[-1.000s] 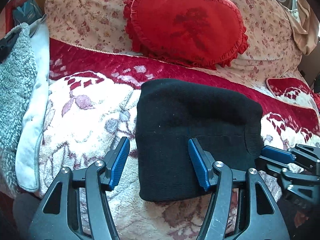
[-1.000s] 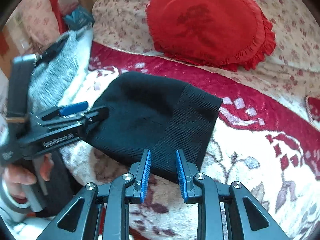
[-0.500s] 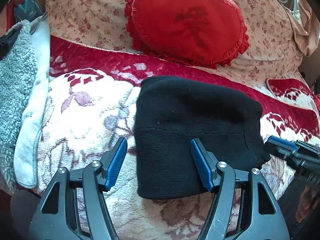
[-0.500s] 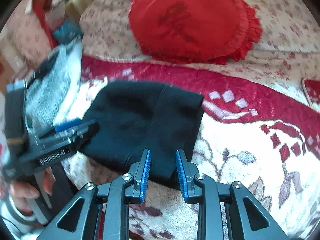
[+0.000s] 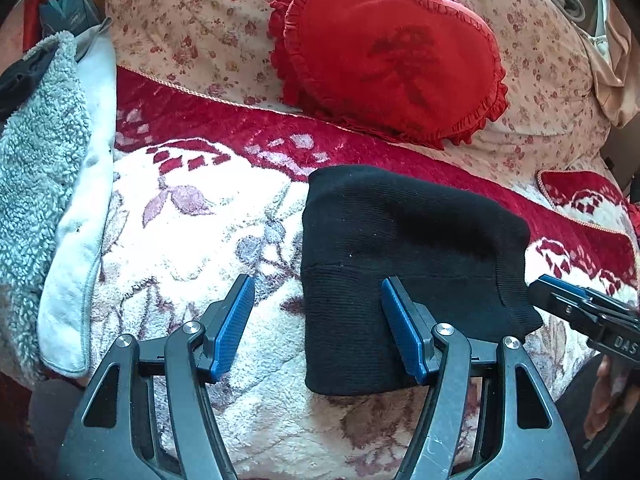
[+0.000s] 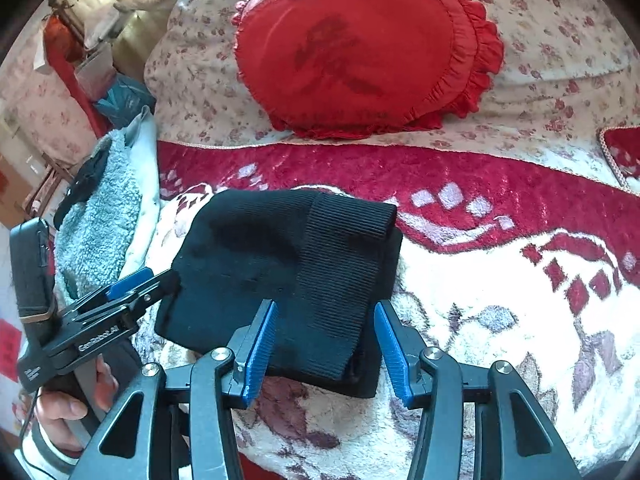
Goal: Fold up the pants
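Folded black knit pants lay on the floral plush blanket, long axis crosswise, between both wide-open, empty hand-held grippers: left, right, right slightly nearer.

Both grippers were wide open at this point. The left gripper sat at the bottom centre of its own view, blue pads splayed well apart and nothing pinched between them. In the right wrist view the same tool came in from the lower left, tips aimed toward the middle of the frame, with the person's left hand wrapped round the handle in the bottom left corner. The right gripper was at the bottom centre of its view, jaws spread too. From the left camera it poked in at the right edge, and a bit of the right hand showed underneath it.
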